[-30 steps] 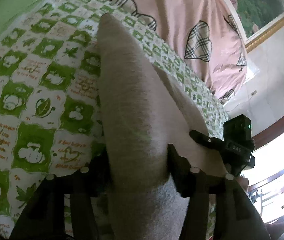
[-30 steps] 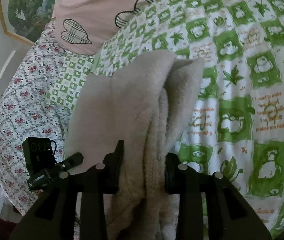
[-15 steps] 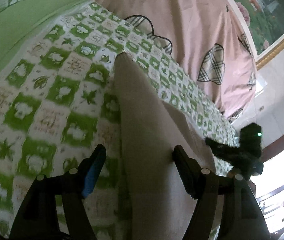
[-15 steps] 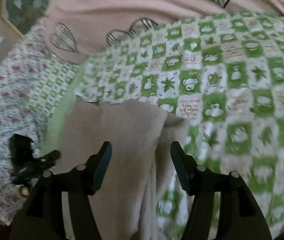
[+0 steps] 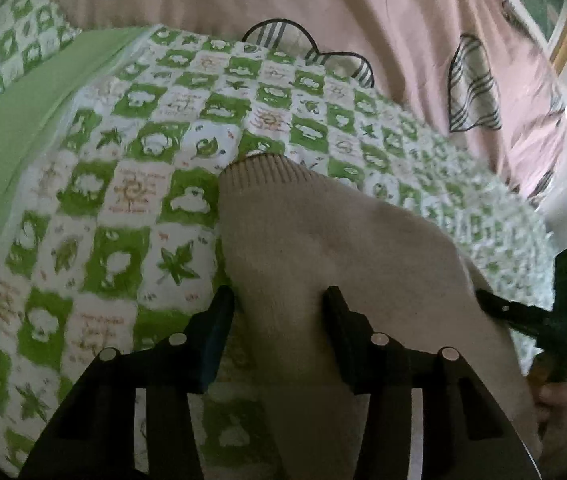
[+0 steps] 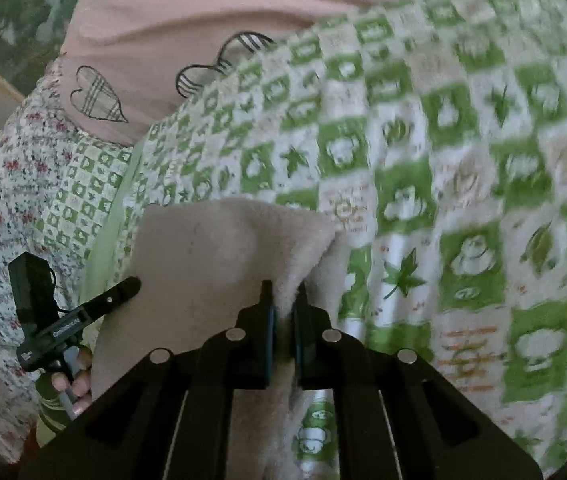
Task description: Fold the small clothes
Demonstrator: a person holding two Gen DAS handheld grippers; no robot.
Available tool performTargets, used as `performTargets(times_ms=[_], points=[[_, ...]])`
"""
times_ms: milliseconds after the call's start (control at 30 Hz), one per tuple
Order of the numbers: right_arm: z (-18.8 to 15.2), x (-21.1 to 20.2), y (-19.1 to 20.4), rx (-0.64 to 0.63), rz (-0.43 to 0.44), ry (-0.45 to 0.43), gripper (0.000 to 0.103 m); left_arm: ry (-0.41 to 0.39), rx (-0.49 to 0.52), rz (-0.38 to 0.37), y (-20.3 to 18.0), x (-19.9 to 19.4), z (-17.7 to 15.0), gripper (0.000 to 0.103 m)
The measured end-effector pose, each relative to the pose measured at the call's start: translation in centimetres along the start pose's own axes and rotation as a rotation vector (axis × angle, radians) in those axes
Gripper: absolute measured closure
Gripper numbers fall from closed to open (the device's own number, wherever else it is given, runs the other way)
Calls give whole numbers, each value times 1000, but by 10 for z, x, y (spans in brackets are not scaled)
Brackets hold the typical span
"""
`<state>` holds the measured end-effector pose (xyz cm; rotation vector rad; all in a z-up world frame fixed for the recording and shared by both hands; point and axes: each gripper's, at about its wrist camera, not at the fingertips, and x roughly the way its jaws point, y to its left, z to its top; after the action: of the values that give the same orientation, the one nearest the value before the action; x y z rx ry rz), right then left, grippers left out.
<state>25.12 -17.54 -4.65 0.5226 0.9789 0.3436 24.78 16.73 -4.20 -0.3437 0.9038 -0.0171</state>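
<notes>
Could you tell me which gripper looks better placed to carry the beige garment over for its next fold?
Probably the right. The right gripper has just closed and pinches the fluffy edge of the beige garment. The left gripper has been closing, with the garment between its jaws, but a gap still shows beside its left finger.

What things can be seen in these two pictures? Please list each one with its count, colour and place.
knitted garment: one, beige, lying on the quilt, between both tongs
quilt: one, green and white checks, under the garment
pink blanket: one, pink with checked hearts, beyond the quilt
floral sheet: one, white with small red flowers, left edge of the right wrist view
framed picture: one, green scene, on the wall
left tongs: black, the garment between the jaws
right tongs: black, shut on the garment edge
</notes>
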Motion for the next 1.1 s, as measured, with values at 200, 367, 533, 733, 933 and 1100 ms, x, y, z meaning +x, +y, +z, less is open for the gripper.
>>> performTargets(times_ms=[200,367,533,733,933,1100], points=[[-5,-30,8,12,3,-23,87,-36,31,0,-6,-37,-13,57],[-36,-78,12,3,18,-73,63,-74,45,-69,-15,-95,-64,55],[-83,-107,12,-6,41,-68,63,-105,32,-108,-24,-138,-127,55],[-128,-125,18,-36,77,-48,63,-76,66,-106,-36,-160,-191,55],[-143,-128,34,-112,76,-52,56,-41,122,-82,-46,-150,-213,55],[-148,-118,45,-158,50,-31,56,-35,159,-44,-50,-135,-217,54]])
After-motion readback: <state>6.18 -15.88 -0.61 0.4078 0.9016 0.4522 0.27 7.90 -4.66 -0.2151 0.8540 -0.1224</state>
